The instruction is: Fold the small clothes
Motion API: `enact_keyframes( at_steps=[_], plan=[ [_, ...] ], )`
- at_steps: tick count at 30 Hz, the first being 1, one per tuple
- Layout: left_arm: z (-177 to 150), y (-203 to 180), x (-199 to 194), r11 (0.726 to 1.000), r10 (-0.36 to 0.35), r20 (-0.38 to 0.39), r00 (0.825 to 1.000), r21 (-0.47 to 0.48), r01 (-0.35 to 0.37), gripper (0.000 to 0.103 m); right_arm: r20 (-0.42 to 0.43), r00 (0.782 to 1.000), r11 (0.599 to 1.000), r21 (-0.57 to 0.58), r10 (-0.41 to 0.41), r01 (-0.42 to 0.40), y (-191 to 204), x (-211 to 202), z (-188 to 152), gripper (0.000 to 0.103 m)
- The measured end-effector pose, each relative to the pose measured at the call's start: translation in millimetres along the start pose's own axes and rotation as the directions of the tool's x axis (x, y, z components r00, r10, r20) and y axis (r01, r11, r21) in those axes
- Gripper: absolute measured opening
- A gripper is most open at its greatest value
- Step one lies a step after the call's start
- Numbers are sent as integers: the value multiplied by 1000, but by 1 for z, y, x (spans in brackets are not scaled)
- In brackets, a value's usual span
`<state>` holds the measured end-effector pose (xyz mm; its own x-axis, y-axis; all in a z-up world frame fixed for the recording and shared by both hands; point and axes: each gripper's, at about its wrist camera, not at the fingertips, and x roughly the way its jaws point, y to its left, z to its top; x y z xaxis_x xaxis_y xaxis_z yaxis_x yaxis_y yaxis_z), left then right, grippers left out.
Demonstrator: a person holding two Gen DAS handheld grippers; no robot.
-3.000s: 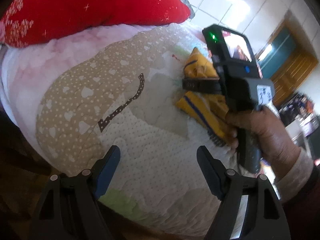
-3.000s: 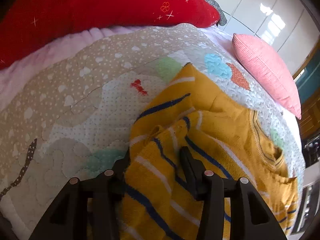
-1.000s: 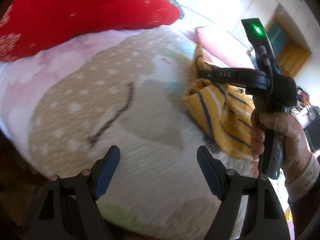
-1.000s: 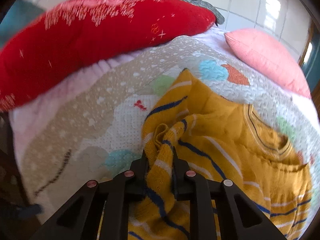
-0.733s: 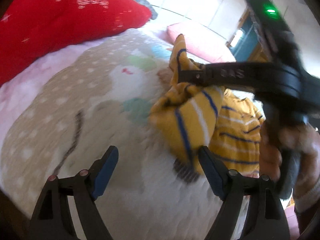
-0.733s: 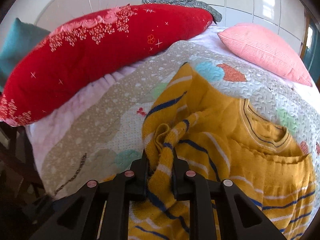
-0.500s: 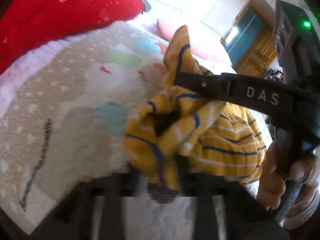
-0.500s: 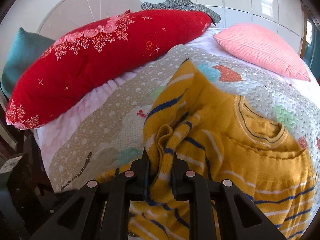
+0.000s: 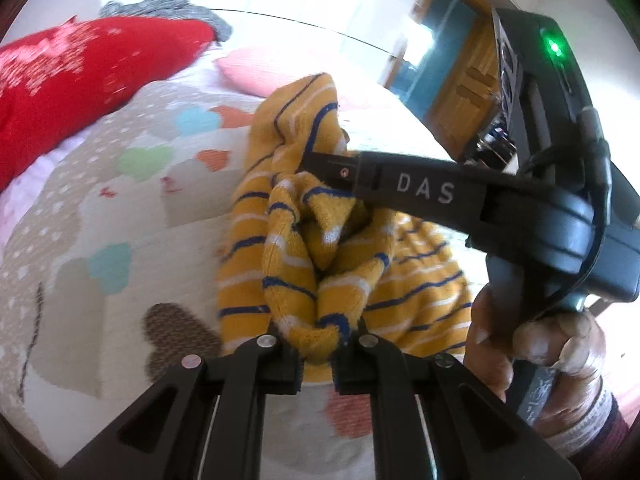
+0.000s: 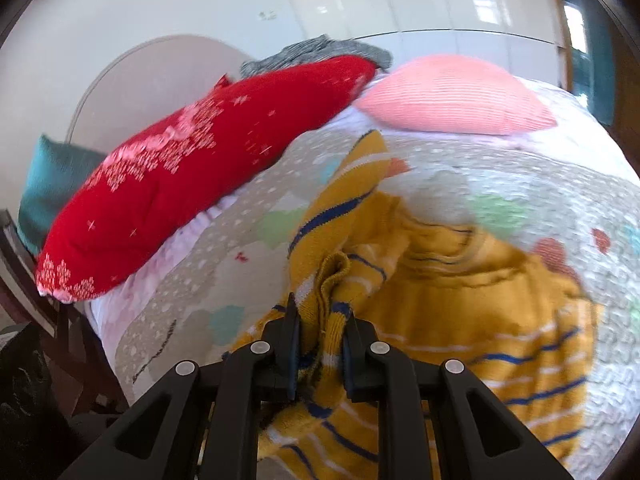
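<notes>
Both grippers are clamped on the same garment: left gripper (image 9: 316,344) has its jaws pinched tight on a bunched fold of the yellow striped sweater (image 9: 320,240), right gripper (image 10: 320,336) likewise pinches a gathered ridge of it a bit further up. From the left wrist view the right gripper's finger (image 9: 400,186) runs across into the knit from the right, held by the right hand (image 9: 532,344). The gripped end of the sweater is lifted and crumpled; the rest, neckline included, lies on the heart-pattern quilt (image 10: 500,168) covering the bed. A red pillow (image 10: 192,176) sits along the far-left edge, a pink pillow (image 10: 452,96) at the far end, and grey cloth (image 10: 316,54) is behind the red one.
</notes>
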<state>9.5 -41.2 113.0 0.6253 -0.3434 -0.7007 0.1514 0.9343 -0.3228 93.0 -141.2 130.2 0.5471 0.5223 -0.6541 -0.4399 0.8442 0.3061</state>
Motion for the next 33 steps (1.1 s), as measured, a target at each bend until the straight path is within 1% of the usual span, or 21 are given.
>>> enact_keyframes(
  at_steps=[4,7,11,15,19,21,22,23,24,25,28,30,31,32,33],
  plan=[
    [3,-40,10,997,-36,-13,999,61,37,9,39,999,997,73,-17,14,-41,-29,-4,17],
    [3,-71,23,992,-40,-25,999,116,43,9,56,998,992,119,-37,30,-70,-47,-9,17],
    [1,-100,40,986,-56,-57,997,154,64,9,64,996,985,163,-65,54,-101,-61,-18,17],
    [-1,-122,58,981,-71,-88,994,175,86,9,62,994,974,214,-89,74,-132,-70,-29,17],
    [-8,-131,69,974,-98,-131,987,189,122,11,20,994,957,271,-110,100,-165,-61,-45,17],
    [-12,-131,66,969,-111,-142,984,203,139,18,10,995,950,298,-104,96,-175,-58,-54,17],
    [-18,-133,59,965,-118,-146,982,218,148,23,7,995,945,313,-101,93,-181,-55,-59,17],
    [-22,-134,54,962,-119,-142,983,229,150,27,7,995,942,323,-97,90,-185,-54,-62,17],
    [-27,-135,46,959,-114,-134,984,242,144,35,7,995,941,328,-96,88,-186,-53,-63,17],
    [-32,-134,38,957,-102,-117,988,259,130,40,10,996,939,333,-94,86,-188,-53,-65,17],
    [-42,-123,20,952,-62,-77,995,296,82,48,17,995,937,339,-95,84,-189,-54,-69,18],
    [-48,-112,9,955,-22,-51,998,296,37,52,14,993,938,332,-113,102,-189,-55,-71,18],
    [-51,-103,4,959,0,-41,999,284,11,54,12,991,938,325,-133,122,-188,-56,-74,20],
    [-54,-98,-2,962,15,-34,999,274,-5,56,9,987,936,319,-158,147,-188,-58,-76,26],
    [-56,-92,-6,964,30,-30,999,265,-21,56,7,983,933,314,-184,173,-187,-60,-77,29]
  ],
)
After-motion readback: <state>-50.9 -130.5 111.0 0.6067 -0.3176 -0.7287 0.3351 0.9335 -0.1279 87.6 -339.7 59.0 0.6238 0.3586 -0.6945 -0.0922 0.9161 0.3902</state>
